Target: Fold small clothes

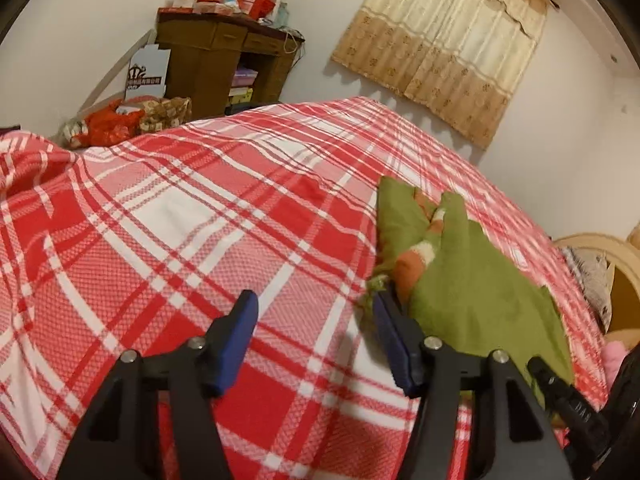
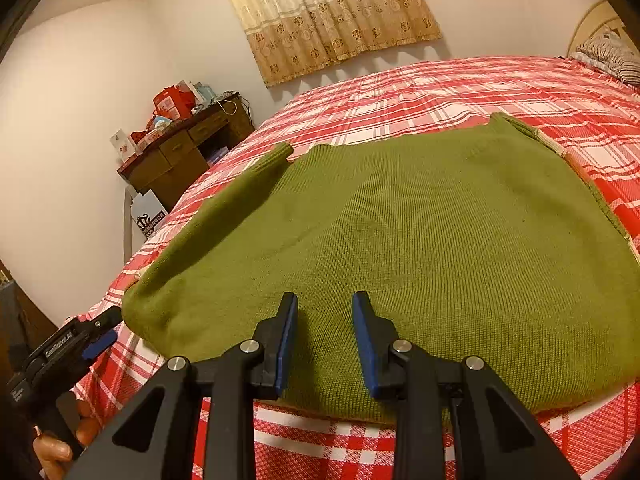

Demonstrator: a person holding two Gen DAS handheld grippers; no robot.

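A green knit sweater [image 2: 400, 232] lies spread flat on the red and white plaid bedspread [image 2: 420, 92], one sleeve [image 2: 240, 196] folded across its left side. In the left wrist view the sweater [image 1: 472, 280] shows an orange and white patch where it is turned over. My left gripper [image 1: 316, 298] is open wide over bare bedspread, and its right finger [image 1: 390, 320] sits at the sweater's frayed corner with nothing between the pads. My right gripper [image 2: 325, 297] hovers over the sweater's near edge, jaws partly apart and gripping no cloth. A hand holds the left gripper [image 2: 110, 326] at the sweater's left corner.
A wooden desk [image 1: 224, 56] piled with red boxes stands by the far wall, with bags [image 1: 108, 124] on the floor beside it. A beige curtain [image 1: 440, 48] hangs on the wall. A headboard and pillow [image 1: 592, 276] lie at the right end of the bed.
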